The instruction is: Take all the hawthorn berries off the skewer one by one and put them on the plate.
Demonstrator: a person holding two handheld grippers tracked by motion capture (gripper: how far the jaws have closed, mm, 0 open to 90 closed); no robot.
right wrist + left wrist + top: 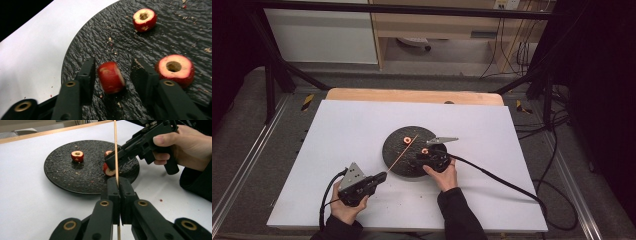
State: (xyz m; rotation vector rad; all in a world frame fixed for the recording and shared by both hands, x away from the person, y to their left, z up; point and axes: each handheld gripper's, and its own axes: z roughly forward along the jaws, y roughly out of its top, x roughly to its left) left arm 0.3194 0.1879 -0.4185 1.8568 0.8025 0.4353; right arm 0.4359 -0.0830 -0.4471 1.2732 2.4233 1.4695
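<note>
A red fruit piece (pixel 111 77) lies on its side on the black plate (pixel 82 45), between the spread jaws of the right claw (pixel 112 72), apparently not yet touched. The left claw (pixel 119 185) is clamped on a thin wooden skewer (pixel 115 150) on the table (pixel 352 125). The step looks like picking up fruit for threading; next, the jaws must close squarely on it.

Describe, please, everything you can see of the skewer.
The skewer is a thin, straight, pale stick, apparently wood or bamboo. The left gripper is shut on it near one end. Its long free part slants out over the round black plate, passing in front of the right gripper. Nothing is threaded on it.
</note>
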